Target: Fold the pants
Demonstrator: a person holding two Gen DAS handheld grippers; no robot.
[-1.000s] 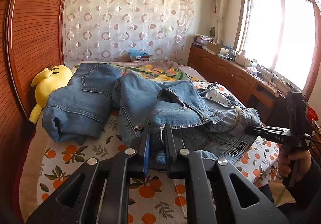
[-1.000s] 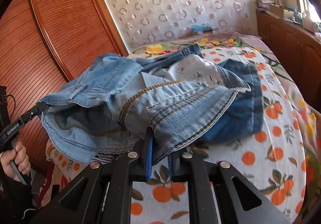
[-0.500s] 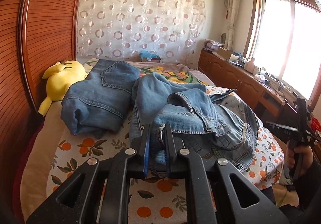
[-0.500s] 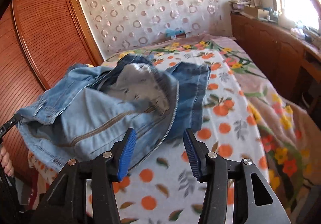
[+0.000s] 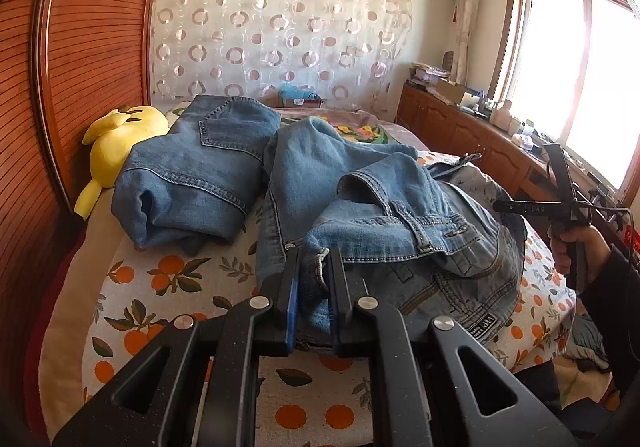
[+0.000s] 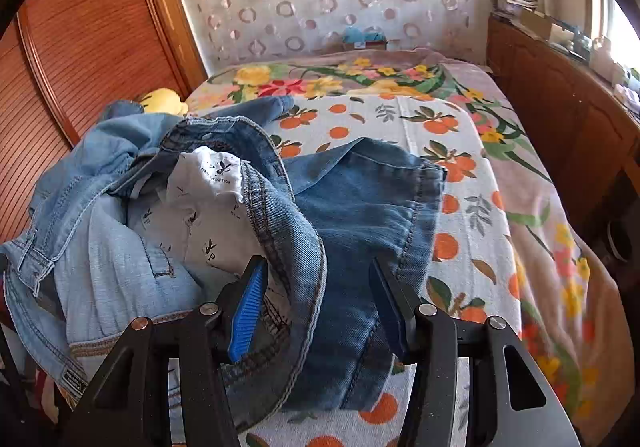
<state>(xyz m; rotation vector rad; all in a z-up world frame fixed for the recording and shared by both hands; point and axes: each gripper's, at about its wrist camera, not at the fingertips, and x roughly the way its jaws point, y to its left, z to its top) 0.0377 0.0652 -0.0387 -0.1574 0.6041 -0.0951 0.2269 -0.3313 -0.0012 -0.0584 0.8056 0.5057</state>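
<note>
A crumpled pair of light blue jeans (image 5: 380, 207) lies on the orange-print bedsheet (image 5: 160, 287). My left gripper (image 5: 314, 287) is shut on a fold of their denim at the near edge. In the right wrist view the same jeans (image 6: 120, 247) lie heaped with the white pocket lining (image 6: 204, 215) showing, and a darker leg (image 6: 360, 207) spreads to the right. My right gripper (image 6: 320, 287) hovers open over the waistband edge, its pads clear of the cloth. A hand (image 5: 572, 247) holds that gripper at the bed's right side.
A second, folded pair of jeans (image 5: 196, 175) rests at the back left beside a yellow plush toy (image 5: 120, 135). A wooden wardrobe (image 5: 80, 47) runs along the left. A low wooden cabinet (image 6: 560, 119) lines the right wall under the window.
My right gripper opened and let go of the jeans, which dropped onto the bed, and it drew away to the right. My left gripper kept its hold on the denim.
</note>
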